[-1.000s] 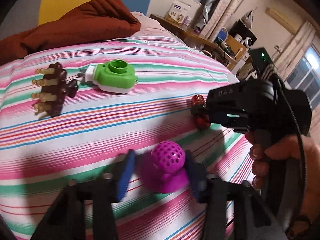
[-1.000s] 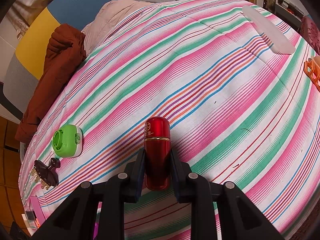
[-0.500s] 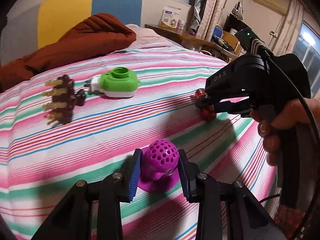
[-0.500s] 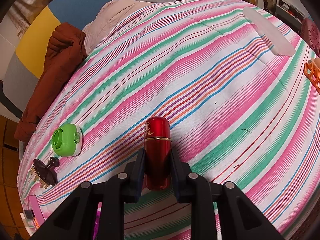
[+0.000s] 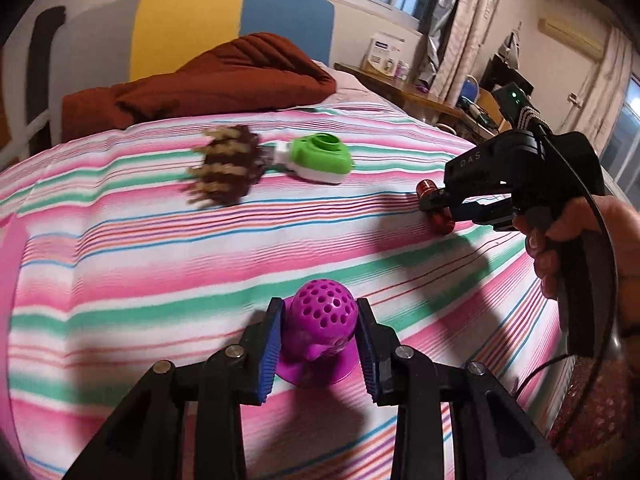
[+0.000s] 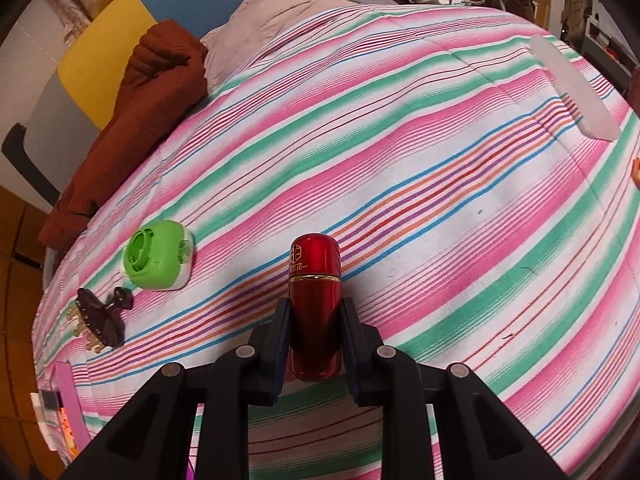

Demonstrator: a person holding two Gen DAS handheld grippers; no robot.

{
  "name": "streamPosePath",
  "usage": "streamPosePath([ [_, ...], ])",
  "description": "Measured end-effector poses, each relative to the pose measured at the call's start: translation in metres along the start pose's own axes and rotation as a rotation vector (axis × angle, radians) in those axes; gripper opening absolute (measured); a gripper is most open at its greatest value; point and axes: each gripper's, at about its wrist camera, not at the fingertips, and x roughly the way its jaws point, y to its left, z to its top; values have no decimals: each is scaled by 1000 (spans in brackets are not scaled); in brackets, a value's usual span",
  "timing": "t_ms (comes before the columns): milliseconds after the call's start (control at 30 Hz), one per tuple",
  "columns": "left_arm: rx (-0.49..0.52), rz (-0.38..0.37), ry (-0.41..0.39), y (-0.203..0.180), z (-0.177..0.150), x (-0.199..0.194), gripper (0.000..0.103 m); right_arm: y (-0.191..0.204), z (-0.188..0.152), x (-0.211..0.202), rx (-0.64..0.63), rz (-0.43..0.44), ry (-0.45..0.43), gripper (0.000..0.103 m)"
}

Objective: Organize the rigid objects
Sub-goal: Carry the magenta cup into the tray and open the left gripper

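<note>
The striped bedspread covers the whole work surface, with a rust-brown quilt bunched at its far edge. On the bedspread, a green-and-white plug-in device lies just beside a dark brown comb-like piece with pale teeth; the latter is blurred in the left wrist view. A frosted oblong piece lies well apart, near the far right edge of the bed.

The left gripper has its blue-padded jaws clamped against both sides of a purple perforated-dome item; its flared base sits on the bedspread, low in the left wrist view. The jaws have just been closing, with this item between them.

The right gripper, held in a hand, is clenched on a red cylindrical bottle with a gold band. The bottle points away along the fingers, close over the bedspread; contact with the fabric cannot be determined.
</note>
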Motion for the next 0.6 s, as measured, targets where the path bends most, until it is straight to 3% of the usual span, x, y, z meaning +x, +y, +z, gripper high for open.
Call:
streamPosePath([
  [300,-25,23,-28,21,-25,-38,33,10,-4,1,-55,-22,-2,23],
  [600,-124,50,-62,56,-49,-82,33,14,-8,-2,-99,-43,-2,23],
])
